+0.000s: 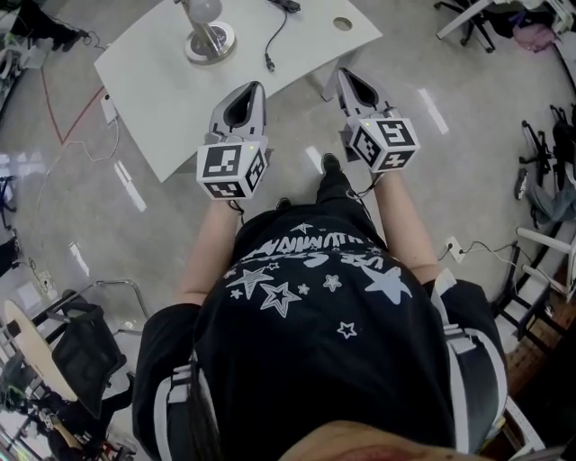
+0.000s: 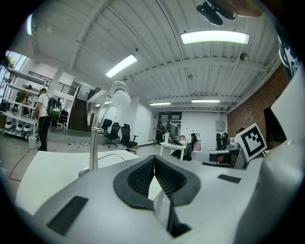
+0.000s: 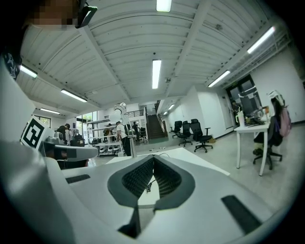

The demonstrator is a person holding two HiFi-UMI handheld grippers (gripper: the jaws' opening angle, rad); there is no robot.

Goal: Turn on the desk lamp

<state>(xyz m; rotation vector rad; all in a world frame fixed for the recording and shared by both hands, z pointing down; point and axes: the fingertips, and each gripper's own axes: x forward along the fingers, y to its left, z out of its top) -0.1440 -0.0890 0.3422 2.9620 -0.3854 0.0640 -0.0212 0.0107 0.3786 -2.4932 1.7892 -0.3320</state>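
While the person is standing back from the white tabletop [image 1: 153,108], the lamp [image 1: 209,38] is sitting on its far left part. Its round base is resting flat and its bulb is sticking up above. Nothing is touching the lamp, so the job is looking like it is only starting.

The left gripper [image 1: 256,86] is hanging in the air by the tabletop's near edge and pointing toward the lamp. Its jaws are pressing together with nothing between them. That may be making a good blunt tip for pushing a switch, but I am not seeing where the switch is.

A black cable [image 1: 277,31] is lying on the tabletop to the right of the lamp, and its near end is lying apart from the base.

The right gripper [image 1: 346,74] is hanging beside the left one, and its jaws are sitting tight together with nothing in them too. Beyond it, a small round hole [image 1: 342,23] is showing in the tabletop, likely for passing a cable through.

No box, cup or bin is showing on the tabletop, so nothing is sitting inside anything.
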